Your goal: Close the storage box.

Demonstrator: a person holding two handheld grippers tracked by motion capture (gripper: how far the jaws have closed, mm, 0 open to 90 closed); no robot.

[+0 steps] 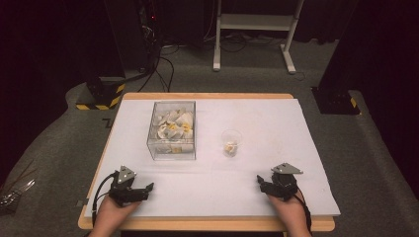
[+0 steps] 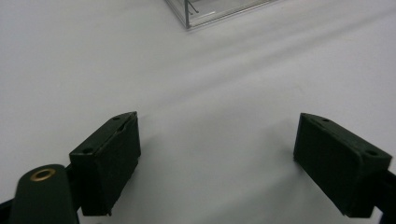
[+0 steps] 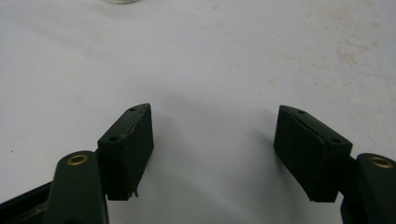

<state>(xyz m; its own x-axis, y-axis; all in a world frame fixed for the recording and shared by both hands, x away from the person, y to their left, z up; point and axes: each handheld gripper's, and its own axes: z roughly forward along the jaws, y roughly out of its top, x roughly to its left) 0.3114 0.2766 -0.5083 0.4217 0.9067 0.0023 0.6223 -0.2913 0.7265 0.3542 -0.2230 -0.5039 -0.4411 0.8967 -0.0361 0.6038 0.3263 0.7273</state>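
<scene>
Cup [image 1: 231, 140] of thin clear plastic looks light and easily crushed, so grip its wall gently; both grippers' jaws stand wide open, holding nothing.

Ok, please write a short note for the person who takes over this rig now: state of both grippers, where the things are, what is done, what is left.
Left gripper: open, empty, low over the white sheet near the front left edge.
Right gripper: open, empty, near the front right edge.
Clear box: left of centre, holding many pale wrapped pieces.
Clear cup: right of the box, upright, one small piece inside.
Done: apparently one piece is in the cup.
Left: probably moving more pieces from the box to the cup; neither gripper touches either one.
</scene>
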